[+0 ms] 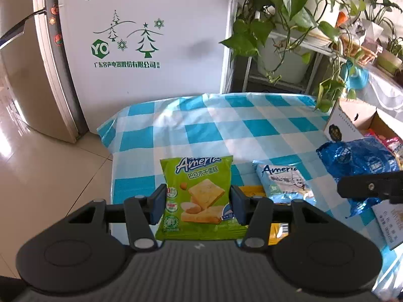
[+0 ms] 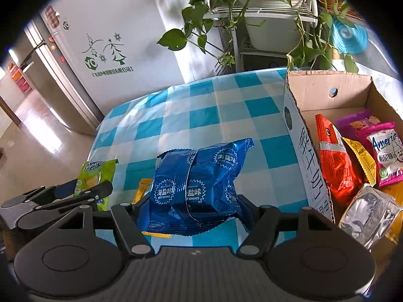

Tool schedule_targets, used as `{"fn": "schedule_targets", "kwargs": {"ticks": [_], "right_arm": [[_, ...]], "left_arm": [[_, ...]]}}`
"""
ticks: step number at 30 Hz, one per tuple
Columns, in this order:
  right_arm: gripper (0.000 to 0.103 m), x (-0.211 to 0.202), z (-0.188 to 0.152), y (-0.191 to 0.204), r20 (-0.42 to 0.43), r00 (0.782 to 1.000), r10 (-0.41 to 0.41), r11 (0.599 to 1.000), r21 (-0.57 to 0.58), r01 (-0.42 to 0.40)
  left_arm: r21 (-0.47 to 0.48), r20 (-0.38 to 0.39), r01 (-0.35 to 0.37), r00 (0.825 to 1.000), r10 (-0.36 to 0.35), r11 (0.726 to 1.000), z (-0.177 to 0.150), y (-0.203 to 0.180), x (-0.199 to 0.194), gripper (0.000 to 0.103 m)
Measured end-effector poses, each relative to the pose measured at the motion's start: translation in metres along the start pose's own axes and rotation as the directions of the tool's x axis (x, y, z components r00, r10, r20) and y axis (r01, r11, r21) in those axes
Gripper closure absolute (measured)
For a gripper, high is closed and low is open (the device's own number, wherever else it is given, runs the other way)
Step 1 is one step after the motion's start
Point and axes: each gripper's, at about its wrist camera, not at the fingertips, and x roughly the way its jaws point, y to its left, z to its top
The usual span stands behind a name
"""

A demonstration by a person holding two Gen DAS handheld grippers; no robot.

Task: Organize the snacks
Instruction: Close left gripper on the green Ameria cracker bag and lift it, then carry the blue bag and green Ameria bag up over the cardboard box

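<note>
Holding the green packet [image 1: 197, 196] upright between its blue pads, our left gripper [image 1: 197, 207] is closed on the packet's two side edges, the long axis running top to bottom and the printed face turned toward the camera, above the near left part of the checked tablecloth [image 1: 201, 130]. We read "America" in white script across its top, a line of Chinese characters under that, and a picture of toasted slices. Just right of it a yellow packet [image 1: 252, 190] lies flat on the cloth, mostly hidden, and next to that a pale blue packet [image 1: 284, 183] lies with its "America" heading pointing away from us. Further right, our right gripper [image 2: 194, 209] is closed on the lower sides of a shiny dark blue bag [image 2: 196, 183]; the bag stands up from the fingers and leans toward the far right, its long axis slanted, and its round seals read "BEST CHOICE" with Chinese characters above. At the right edge of the table stands the cardboard box [image 2: 304, 151], large blue Chinese characters down its white side. Inside it we see an orange packet [image 2: 335, 163], a pink "America" packet [image 2: 385, 156], another yellow packet [image 2: 360, 156] and a silver one [image 2: 372, 214].
</note>
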Motion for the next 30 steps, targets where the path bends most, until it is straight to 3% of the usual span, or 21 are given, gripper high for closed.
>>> {"fn": "schedule_targets", "kwargs": {"ticks": [13,23,30], "right_arm": [[0.029,-0.014,0.001,-0.001,0.035,0.999,0.033,0.999,-0.004,-0.033],[0.029,-0.037,0.008,-0.008,0.105,0.992,0.069,0.998,-0.007,-0.068],[0.029,-0.068,0.02,-0.029,0.199,0.977,0.07,0.997,0.008,-0.073]], "left_arm": [[-0.001,0.042,-0.009,0.999,0.009,1.0,0.007,-0.011,-0.03,0.051],[-0.004,0.078,0.043,0.996,-0.042,0.999,0.018,-0.033,-0.05,0.051],[0.018,0.094,0.11,0.989,-0.111,0.994,0.028,-0.064,-0.059,0.051]]}}
